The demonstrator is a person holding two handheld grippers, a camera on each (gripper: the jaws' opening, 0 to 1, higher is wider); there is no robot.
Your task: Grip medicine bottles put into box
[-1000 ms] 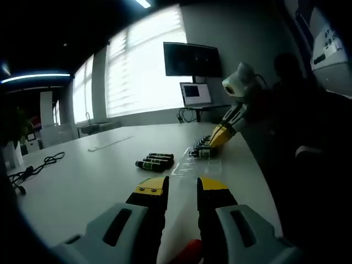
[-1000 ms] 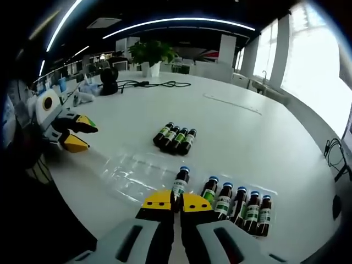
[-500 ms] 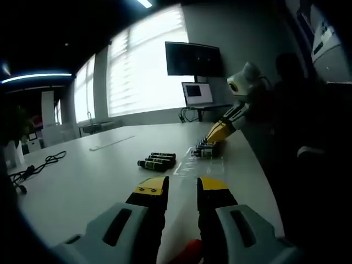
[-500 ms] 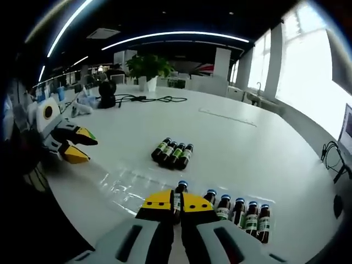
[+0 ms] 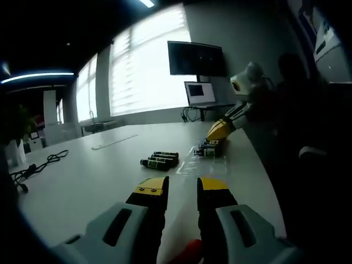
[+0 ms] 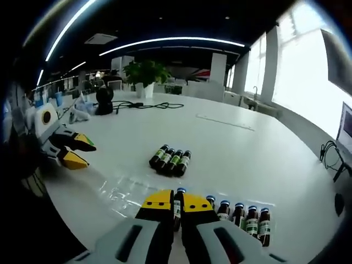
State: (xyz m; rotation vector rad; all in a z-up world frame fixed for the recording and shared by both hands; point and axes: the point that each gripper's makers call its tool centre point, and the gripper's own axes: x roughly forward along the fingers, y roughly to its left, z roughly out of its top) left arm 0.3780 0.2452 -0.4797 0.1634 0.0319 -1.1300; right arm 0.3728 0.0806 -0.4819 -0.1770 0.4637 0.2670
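Lowered since a second ago, the right claw (image 6: 177,201) now has the held medicine bottle (image 6: 178,201) sunk deeper between its jaws, clamped tight, at the left end of the upright row of bottles (image 6: 242,216) in the clear box (image 6: 129,190) on the white table (image 6: 231,143). Ahead lie four loose bottles (image 6: 170,161). The left claw (image 5: 181,187) hovers partly open, holding nothing.

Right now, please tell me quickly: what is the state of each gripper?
Left gripper: open, jaws apart, holding nothing.
Right gripper: shut on a medicine bottle standing upright between its jaws.
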